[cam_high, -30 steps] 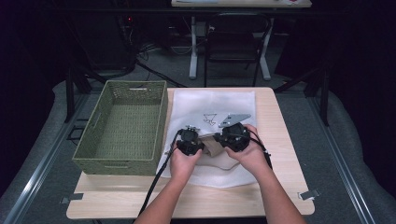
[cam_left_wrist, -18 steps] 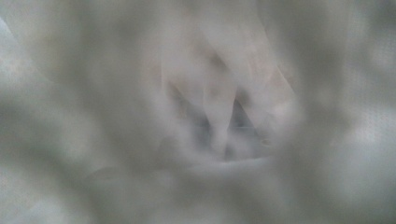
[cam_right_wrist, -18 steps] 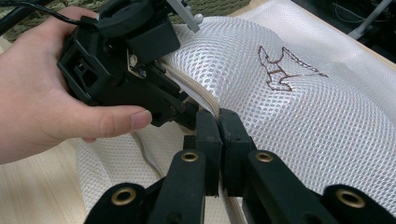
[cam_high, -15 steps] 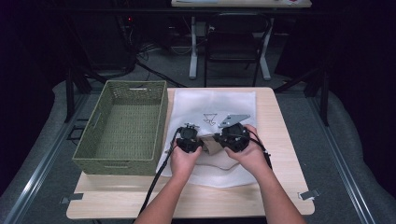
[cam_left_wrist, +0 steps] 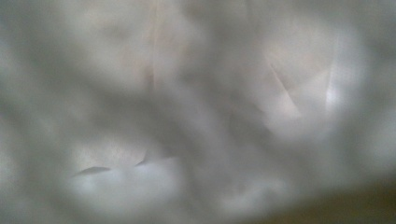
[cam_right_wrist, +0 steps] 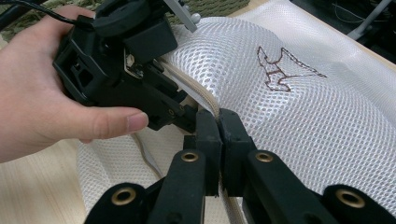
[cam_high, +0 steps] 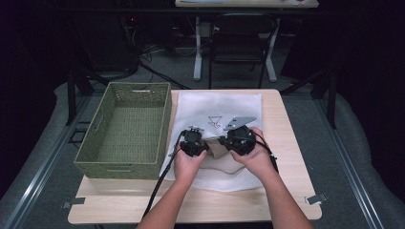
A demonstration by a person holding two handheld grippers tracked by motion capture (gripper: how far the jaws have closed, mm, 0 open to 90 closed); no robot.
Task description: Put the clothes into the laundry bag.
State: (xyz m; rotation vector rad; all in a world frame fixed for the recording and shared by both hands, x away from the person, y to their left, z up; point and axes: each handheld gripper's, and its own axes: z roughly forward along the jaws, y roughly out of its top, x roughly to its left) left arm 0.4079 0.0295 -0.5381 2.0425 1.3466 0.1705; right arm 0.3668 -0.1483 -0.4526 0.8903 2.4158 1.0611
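Note:
A white mesh bag [cam_high: 215,107] with a brown stitched emblem [cam_right_wrist: 280,70] lies spread on the wooden table [cam_high: 286,143]. My two grippers meet tip to tip at a raised fold of its hem. The right gripper [cam_right_wrist: 218,114] is shut on that hem, its jaws pressed together on the cream edging. The left gripper [cam_right_wrist: 184,114] comes in from the opposite side and its tips touch the same hem. Its jaws have just been opening a little; whether the pads still press the fabric is hidden. The left gripper view shows blurred white fabric [cam_left_wrist: 196,112] close up. In the high view the left gripper [cam_high: 206,144] and right gripper [cam_high: 220,142] sit mid-bag.
A green woven basket [cam_high: 124,124] stands on the table's left half, right beside the bag. Bare wood runs along the front edge [cam_high: 200,205] and the right side. A chair [cam_high: 239,38] and table legs stand on the floor beyond the far edge.

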